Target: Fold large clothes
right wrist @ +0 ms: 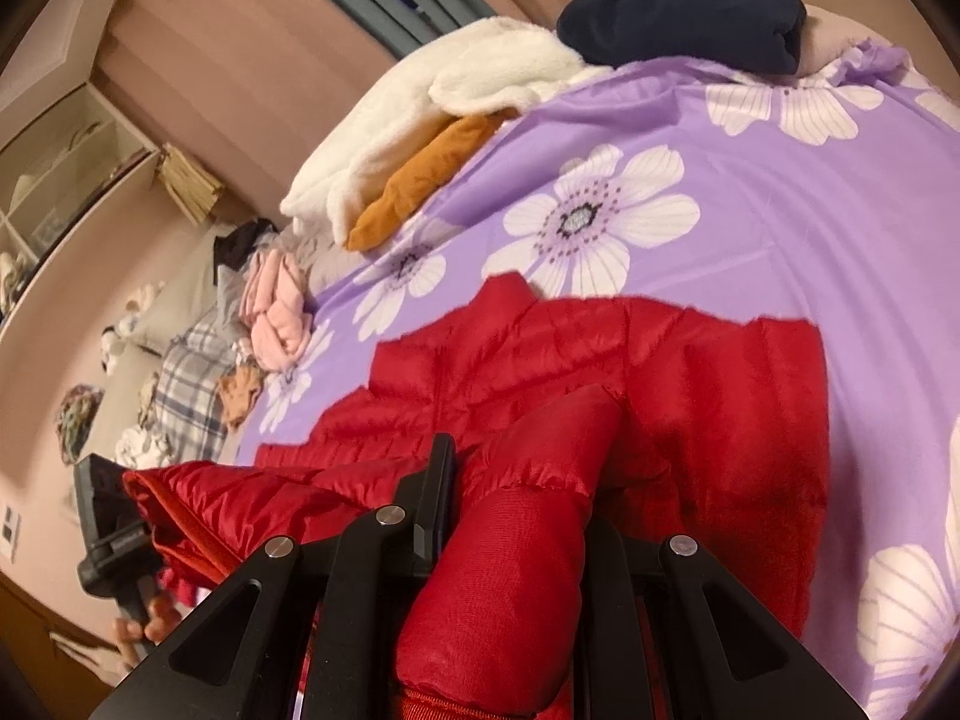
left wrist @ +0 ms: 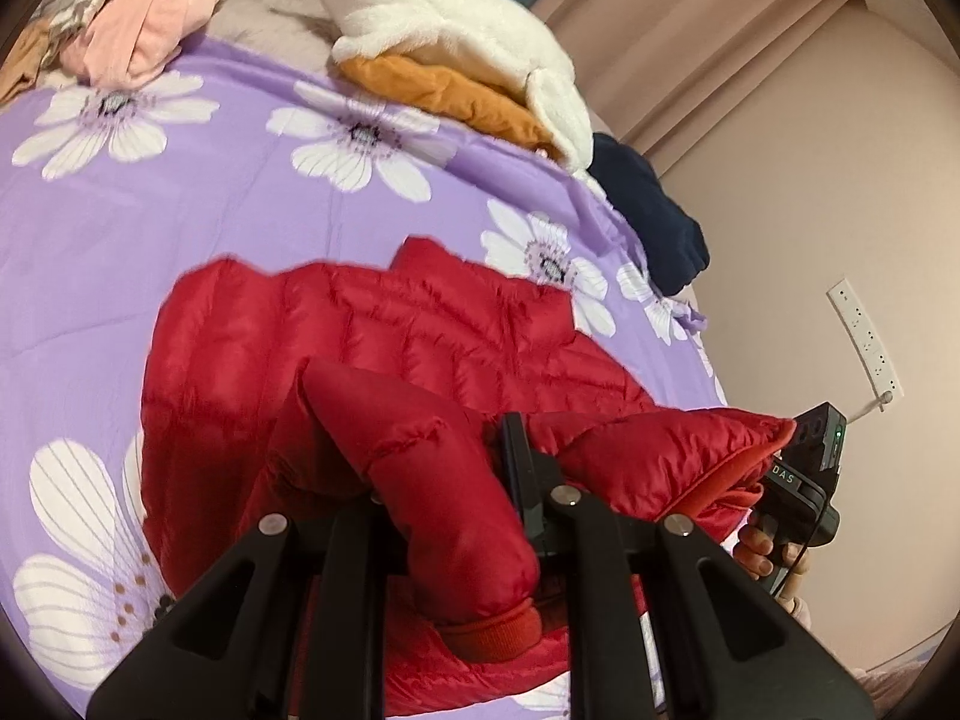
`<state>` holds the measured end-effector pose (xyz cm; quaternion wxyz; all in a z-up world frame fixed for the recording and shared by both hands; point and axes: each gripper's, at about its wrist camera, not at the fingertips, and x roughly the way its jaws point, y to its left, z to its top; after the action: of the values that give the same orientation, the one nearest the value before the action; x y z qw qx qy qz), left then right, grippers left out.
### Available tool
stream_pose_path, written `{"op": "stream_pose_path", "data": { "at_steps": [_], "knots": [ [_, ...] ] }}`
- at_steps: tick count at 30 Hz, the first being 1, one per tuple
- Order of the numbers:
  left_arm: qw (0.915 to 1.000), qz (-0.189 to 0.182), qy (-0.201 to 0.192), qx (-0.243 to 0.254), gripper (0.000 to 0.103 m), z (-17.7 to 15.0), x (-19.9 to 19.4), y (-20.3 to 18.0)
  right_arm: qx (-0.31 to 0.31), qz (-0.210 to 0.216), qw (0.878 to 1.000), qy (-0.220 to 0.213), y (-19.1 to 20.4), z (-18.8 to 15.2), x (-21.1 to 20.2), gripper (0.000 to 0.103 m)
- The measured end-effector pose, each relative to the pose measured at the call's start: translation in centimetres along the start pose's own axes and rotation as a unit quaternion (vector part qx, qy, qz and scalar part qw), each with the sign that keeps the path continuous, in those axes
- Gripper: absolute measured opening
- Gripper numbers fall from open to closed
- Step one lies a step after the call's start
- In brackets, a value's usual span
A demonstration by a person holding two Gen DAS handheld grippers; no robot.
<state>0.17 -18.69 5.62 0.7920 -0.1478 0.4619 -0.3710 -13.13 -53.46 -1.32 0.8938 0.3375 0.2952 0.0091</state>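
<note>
A red quilted puffer jacket (left wrist: 372, 336) lies on the purple flowered bedspread (left wrist: 180, 210); it also shows in the right wrist view (right wrist: 690, 372). My left gripper (left wrist: 444, 480) is shut on the jacket's near edge, with red fabric bulging between its fingers (left wrist: 516, 456). My right gripper (right wrist: 516, 498) is shut on the other part of the near edge, red fabric bunched between its fingers (right wrist: 441, 480). Both hold the hem lifted above the bed. The right gripper's body shows at the far right of the left wrist view (left wrist: 810, 450).
A white fleece (left wrist: 456, 30) on an orange garment (left wrist: 450, 90) lies at the bed's far edge, a navy garment (left wrist: 648, 210) beside it, pink clothes (left wrist: 150, 24) at far left. A wall with a power strip (left wrist: 864, 336) is on the right.
</note>
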Motion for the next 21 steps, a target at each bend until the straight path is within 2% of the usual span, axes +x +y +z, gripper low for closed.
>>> {"op": "stream_pose_path", "data": {
  "at_steps": [5, 10, 14, 21],
  "knots": [
    [0.9998, 0.003, -0.016, 0.008, 0.016, 1.9, 0.0, -0.5, 0.004, -0.001, 1.000, -0.021, -0.1, 1.5, -0.3, 0.018],
    [0.9997, 0.016, -0.020, 0.000, 0.016, 4.4, 1.9, 0.2, 0.012, -0.015, 0.999, -0.031, -0.4, 3.2, 0.8, 0.018],
    [0.9993, 0.034, -0.012, -0.011, 0.016, 5.6, 3.8, 1.3, 0.019, -0.033, 0.999, -0.029, -0.7, 4.2, 2.3, 0.018],
    [0.9954, 0.070, 0.015, -0.065, 0.018, 6.5, 7.7, 4.8, 0.039, -0.064, 0.997, -0.004, -2.1, 4.8, 5.2, 0.018]
  ]
}}
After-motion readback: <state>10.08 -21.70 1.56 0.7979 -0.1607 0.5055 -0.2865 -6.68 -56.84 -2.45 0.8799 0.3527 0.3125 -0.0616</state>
